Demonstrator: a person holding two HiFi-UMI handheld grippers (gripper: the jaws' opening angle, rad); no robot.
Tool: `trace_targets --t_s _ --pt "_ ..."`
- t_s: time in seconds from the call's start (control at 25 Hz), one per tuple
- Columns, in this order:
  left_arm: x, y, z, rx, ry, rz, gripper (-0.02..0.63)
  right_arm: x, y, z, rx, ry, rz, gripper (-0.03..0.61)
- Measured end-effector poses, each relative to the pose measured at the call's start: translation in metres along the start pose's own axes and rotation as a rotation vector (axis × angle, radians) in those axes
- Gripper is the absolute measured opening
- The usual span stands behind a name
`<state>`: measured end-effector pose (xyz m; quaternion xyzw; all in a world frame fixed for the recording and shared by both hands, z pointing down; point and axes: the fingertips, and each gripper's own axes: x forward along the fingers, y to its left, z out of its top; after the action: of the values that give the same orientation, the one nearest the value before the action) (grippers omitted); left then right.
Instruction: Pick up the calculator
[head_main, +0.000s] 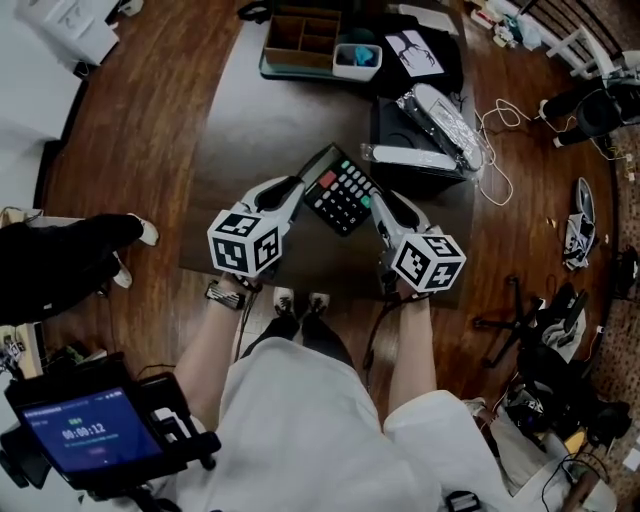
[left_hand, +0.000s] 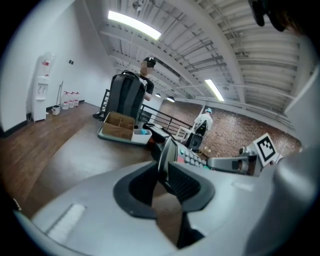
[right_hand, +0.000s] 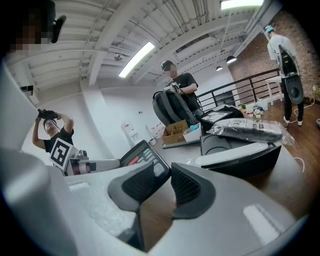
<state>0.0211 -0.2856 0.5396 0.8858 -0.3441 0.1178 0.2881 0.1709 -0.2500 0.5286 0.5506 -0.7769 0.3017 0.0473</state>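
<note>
Tray (head_main: 272, 45) of brown compartments at the far edge of the table (head_main: 250, 120), with a white tub (head_main: 340, 62) holding something blue at its right end. Left gripper (head_main: 300, 190) clamped on the display end of the calculator (head_main: 342, 195), right gripper (head_main: 380, 205) clamped on its keypad end, jaws narrowly apart. Calculator raised off table between them, keys up, long axis slanting upper left to lower right in head view.

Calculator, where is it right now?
Middle of the head view: the calculator is pinched between the left tongs and right tongs, beside the black box.
</note>
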Motion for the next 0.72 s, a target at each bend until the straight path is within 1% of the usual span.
trace_targets --t_s 0.2,0.36,0.56,0.72 --pt "-0.003 -0.001 0.02 -0.008 -0.059 -0.012 0.078 -0.001 0.007 0.021 -0.021 -0.046 0.014 0.114" --pt "-0.025 -0.018 0.04 -0.002 -0.111 -0.017 0.078 -0.022 0.028 0.046 -0.046 -0.102 0.029 0.112" --pt "-0.048 -0.033 0.065 0.042 -0.164 -0.015 0.078 -0.039 0.049 0.07 -0.074 -0.161 0.046 0.112" --pt "-0.052 -0.039 0.09 0.102 -0.229 -0.024 0.077 -0.041 0.054 0.092 -0.135 -0.212 0.049 0.112"
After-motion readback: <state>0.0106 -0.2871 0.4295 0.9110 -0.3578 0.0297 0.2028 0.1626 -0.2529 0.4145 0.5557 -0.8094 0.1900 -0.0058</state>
